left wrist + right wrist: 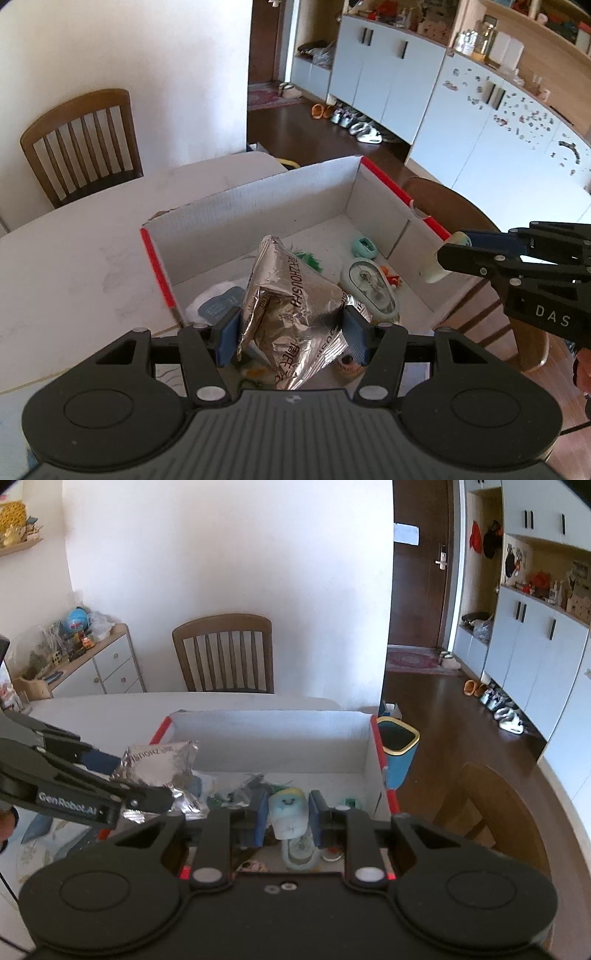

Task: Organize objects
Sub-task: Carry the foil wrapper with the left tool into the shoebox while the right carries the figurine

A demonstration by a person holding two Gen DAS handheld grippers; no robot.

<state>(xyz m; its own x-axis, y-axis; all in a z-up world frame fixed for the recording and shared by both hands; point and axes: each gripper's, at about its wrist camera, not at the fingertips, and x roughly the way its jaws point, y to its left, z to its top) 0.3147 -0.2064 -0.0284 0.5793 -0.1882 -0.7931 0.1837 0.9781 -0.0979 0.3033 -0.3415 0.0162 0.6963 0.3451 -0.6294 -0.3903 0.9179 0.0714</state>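
Observation:
My left gripper [290, 338] is shut on a crumpled silver foil bag [295, 314] and holds it over the near end of an open white cardboard box [258, 199] with red edges. The bag also shows in the right wrist view [159, 766], with the left gripper [147, 799] at the left. My right gripper [287, 818] is shut on a small pale blue and white figure with a smiling face [288, 814], over the box's [269, 734] near edge. In the left wrist view the right gripper [448, 254] holds it above the box's right wall.
Inside the box lie a pale green clock-like object [371, 284], a mint item [364, 248], green and orange bits and a white bag [214, 299]. The box sits on a white table [74, 251]. Wooden chairs [81, 140] [487, 805] stand around it. A blue bin [399, 749] stands beyond.

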